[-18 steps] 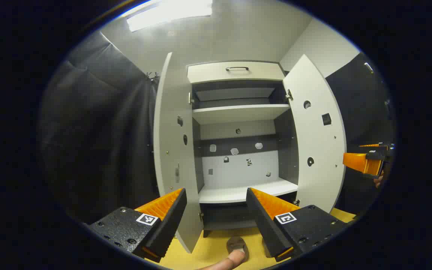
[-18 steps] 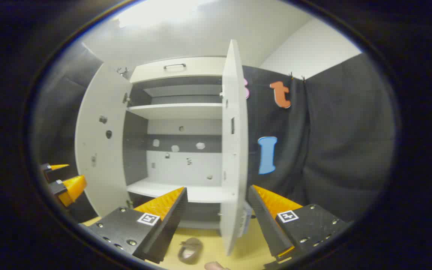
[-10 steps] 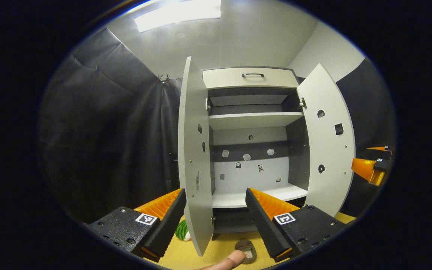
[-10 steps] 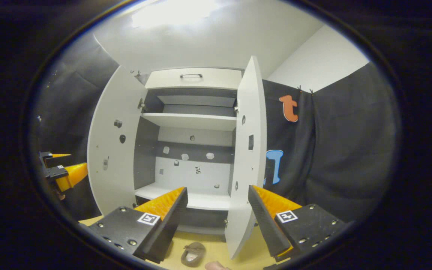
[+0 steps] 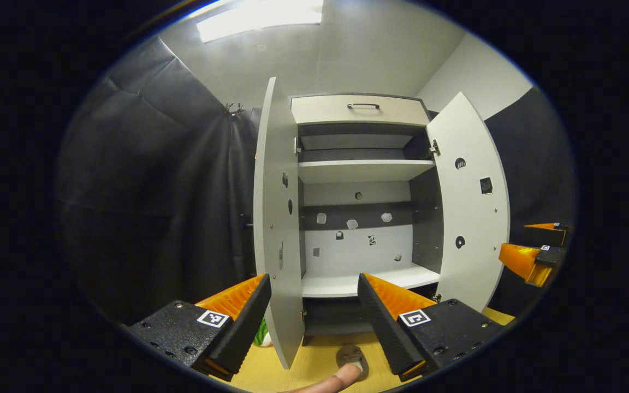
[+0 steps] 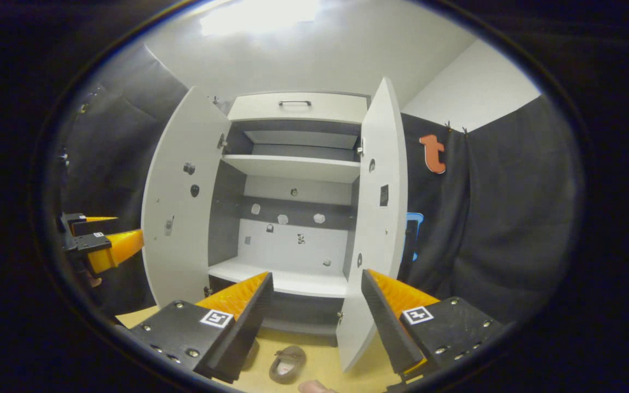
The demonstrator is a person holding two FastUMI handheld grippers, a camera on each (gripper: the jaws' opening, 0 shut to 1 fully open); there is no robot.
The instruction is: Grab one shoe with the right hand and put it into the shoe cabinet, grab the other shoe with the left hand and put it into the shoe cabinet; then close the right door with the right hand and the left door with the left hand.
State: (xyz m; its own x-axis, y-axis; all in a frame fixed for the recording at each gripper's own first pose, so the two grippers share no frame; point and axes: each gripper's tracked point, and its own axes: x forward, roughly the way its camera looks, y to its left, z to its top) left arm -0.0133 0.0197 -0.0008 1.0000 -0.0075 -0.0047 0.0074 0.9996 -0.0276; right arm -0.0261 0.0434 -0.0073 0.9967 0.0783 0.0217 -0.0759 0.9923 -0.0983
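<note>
Two wide-spread, empty tongs, left tongs (image 5: 312, 314) and right tongs (image 6: 317, 314), before open cabinet doors (image 6: 383, 218), shoe (image 6: 287, 364) on floor below.

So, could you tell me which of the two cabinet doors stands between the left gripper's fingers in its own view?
The left door: its lower edge drops between the left gripper fingers, while the right door stands off to the side.

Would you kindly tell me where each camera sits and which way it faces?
Left gripper view: rides the left gripper, facing the open shoe cabinet from its left door side; a fingertip shows below.
Right gripper view: rides the right gripper, facing the cabinet from its right door side.
Shared: cabinet, both doors, a shoe on the yellow floor, each other's gripper.
</note>
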